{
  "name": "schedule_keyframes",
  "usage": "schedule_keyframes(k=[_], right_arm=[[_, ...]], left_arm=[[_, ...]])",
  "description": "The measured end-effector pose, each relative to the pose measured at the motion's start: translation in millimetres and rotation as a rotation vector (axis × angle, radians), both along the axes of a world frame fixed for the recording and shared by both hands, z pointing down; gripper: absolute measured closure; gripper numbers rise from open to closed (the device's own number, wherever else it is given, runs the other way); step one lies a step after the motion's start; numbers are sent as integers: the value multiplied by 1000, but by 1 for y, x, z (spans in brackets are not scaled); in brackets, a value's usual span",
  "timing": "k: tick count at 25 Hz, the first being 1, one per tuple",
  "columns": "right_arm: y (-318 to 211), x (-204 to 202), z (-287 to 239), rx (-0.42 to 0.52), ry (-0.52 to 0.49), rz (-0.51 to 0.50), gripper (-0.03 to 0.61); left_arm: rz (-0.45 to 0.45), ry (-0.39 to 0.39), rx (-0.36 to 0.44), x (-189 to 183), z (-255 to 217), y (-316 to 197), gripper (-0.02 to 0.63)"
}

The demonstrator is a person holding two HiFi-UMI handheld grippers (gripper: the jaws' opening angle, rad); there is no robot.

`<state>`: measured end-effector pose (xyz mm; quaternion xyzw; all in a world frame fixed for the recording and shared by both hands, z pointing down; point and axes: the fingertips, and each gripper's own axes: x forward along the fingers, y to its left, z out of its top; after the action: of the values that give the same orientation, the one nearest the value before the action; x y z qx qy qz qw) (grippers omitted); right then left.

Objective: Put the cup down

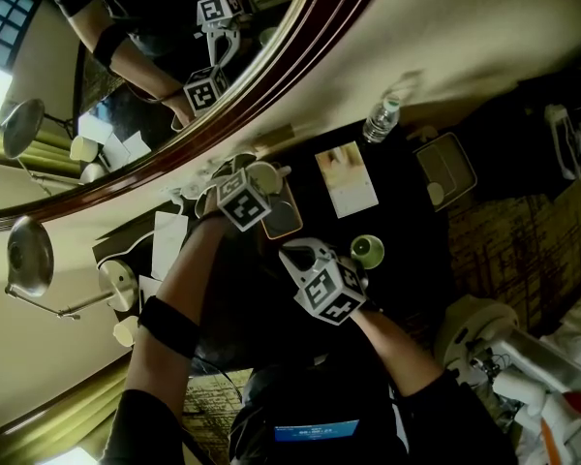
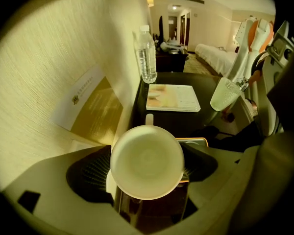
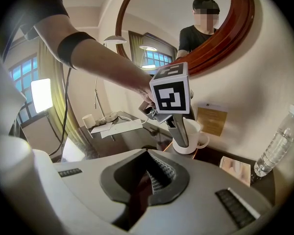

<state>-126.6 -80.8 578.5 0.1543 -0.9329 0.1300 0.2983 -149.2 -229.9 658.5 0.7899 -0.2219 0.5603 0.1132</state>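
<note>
Seeing my left gripper [image 2: 147, 169] clamped across upright white cup [image 2: 146, 155] above orange-rimmed tray [image 2: 198, 141]; right gripper [image 3: 148, 180] fingers closed, empty.

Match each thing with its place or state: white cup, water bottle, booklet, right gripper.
Things:
1. white cup
2. water bottle
3. booklet
4. right gripper

Places or states:
a. lying flat on the dark table
b. fingers shut, nothing between them
c. between the fingers of the left gripper
d. standing upright near the wall

Pairs: 1-c, 2-d, 3-a, 4-b
</note>
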Motion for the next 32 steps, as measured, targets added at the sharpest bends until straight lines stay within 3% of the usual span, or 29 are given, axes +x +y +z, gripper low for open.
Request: schedule_keyframes(k=[9, 10, 15, 17, 18, 21, 24, 32], right_arm=[[11, 14, -14, 23, 2, 0, 563], [12, 15, -17, 23, -1, -2, 561], [14, 35, -41, 48, 5, 12, 563], [15, 46, -49, 54, 4, 16, 563], [14, 53, -53, 55, 5, 21, 561], [11, 73, -66, 55, 2, 47, 561], [15, 93, -75, 50, -1, 69, 561], [18, 147, -74, 98, 3, 125, 561]], left_arm=[[-20, 2, 90, 1, -48, 24, 180], [-35, 12, 113, 2, -58, 28, 202], [-160, 95, 278, 9, -117, 52, 467], [-255, 162, 329, 10, -136, 64, 588], [-309, 210, 341, 12, -146, 72, 614], [-470, 371, 348, 18, -178, 93, 614], [-609, 476, 373, 16, -192, 120, 614], [-778, 555, 458, 12, -201, 188, 614]])
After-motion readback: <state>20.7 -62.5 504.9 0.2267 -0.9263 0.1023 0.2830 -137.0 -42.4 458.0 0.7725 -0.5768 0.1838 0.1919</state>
